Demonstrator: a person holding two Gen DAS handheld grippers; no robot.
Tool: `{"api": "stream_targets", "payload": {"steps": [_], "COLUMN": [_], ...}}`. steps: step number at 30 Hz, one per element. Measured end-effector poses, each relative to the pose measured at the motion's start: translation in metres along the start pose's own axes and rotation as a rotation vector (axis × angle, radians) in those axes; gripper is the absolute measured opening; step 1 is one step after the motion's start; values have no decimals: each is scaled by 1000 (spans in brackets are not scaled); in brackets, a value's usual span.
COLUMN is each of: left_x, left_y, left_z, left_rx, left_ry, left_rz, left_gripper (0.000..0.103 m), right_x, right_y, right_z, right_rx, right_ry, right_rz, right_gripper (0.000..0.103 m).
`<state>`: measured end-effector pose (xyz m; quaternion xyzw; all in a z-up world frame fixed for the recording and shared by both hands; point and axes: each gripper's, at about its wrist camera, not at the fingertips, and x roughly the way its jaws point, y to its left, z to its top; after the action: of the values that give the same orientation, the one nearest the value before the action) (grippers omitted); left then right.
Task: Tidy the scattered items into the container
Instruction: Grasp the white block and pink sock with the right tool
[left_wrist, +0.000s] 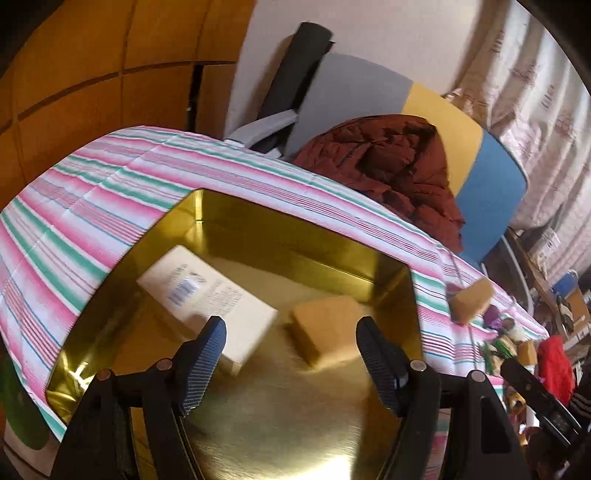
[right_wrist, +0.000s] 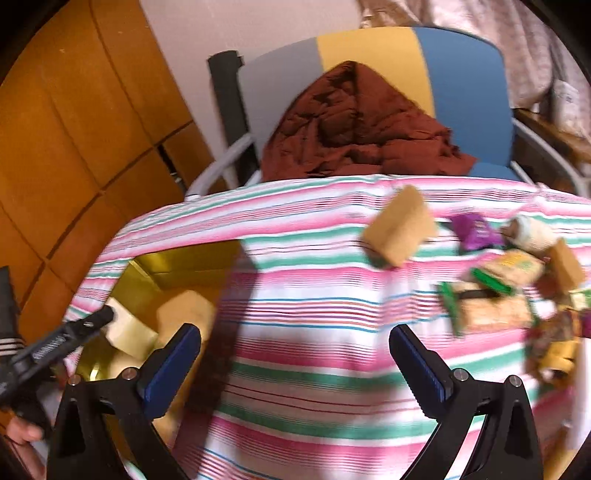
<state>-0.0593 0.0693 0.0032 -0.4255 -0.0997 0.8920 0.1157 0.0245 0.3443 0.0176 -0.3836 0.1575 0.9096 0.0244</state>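
Above the tin (left_wrist: 332, 236), in the left view, the left gripper (left_wrist: 291, 358) is held with fingers apart and nothing between them; a box (left_wrist: 207, 295) and a block (left_wrist: 328, 328) lie inside, seemingly just dropped there.

In the right view, the right gripper (right_wrist: 295, 365) is held empty, fingers apart, over the table (right_wrist: 303, 295); another block (right_wrist: 399, 230) waits near the far edge, snacks (right_wrist: 495, 295) by the right edge.
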Motion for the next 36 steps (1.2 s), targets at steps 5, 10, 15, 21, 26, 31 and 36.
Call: {"api": "stream_targets", "payload": {"steps": [5, 10, 15, 21, 26, 31, 36], "left_x": [-3, -6, -5, 8, 25, 38, 55], "left_y": [-37, -78, -126, -169, -193, -214, -247], "left_z": [-10, -24, -40, -62, -73, -81, -89], "left_rx": [102, 212, 338, 461, 500, 565, 689], "left_ry": [7, 20, 39, 95, 148, 149, 178], "left_rz": [-79, -183, -264, -303, -309, -329, -444], "left_gripper": [74, 74, 74, 74, 74, 74, 73], "right_x": [-30, -65, -88, -80, -62, -62, -62], "right_y": [-51, -113, -180, -224, -230, -228, -230], "right_z": [-3, -5, -17, -37, -42, -38, -38], "right_rx": [39, 148, 289, 448, 471, 451, 473], "right_ry": [-27, -17, 36, 114, 156, 107, 84], "right_rz": [-175, -405, -501, -406, -366, -340, -296], "right_gripper": [103, 103, 103, 93, 68, 65, 65]}}
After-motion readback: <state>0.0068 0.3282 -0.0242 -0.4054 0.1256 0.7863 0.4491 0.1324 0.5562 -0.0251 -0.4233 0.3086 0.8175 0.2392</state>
